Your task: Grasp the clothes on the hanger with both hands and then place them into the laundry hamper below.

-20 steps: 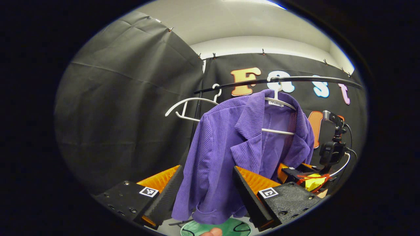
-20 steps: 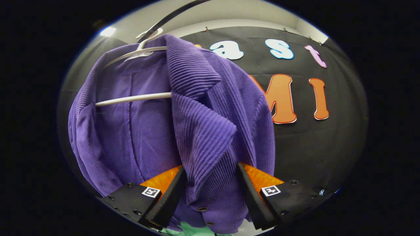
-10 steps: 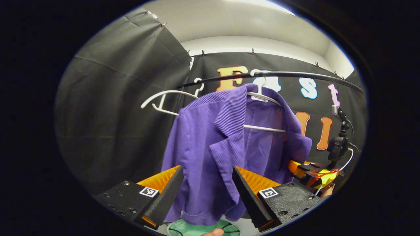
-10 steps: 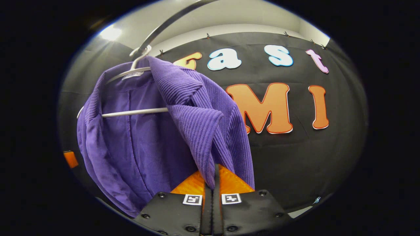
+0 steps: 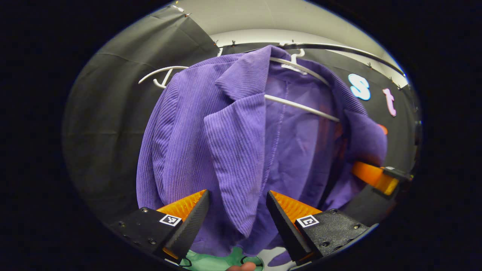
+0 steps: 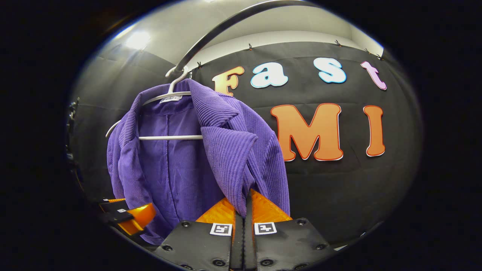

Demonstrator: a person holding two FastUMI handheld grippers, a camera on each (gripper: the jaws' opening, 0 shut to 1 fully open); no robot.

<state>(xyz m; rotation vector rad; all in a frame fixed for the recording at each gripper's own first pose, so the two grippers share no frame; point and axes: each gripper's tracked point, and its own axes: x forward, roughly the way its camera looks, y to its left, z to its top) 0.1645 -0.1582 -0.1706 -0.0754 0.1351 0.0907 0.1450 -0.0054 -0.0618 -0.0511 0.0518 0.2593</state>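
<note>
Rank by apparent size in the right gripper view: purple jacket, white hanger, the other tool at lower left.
1. purple jacket
2. white hanger, mostly covered by the jacket
3. left tool; it sits nearer the camera, so its true size is unsure.

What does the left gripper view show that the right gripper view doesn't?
Left gripper view: a spare hanger, the green hamper below, and the left gripper, jaws open with the lapel of the purple jacket between them. Right gripper view: the right gripper, jaws shut on the jacket's front edge. Both: the jacket, its hanger and the rail.
</note>
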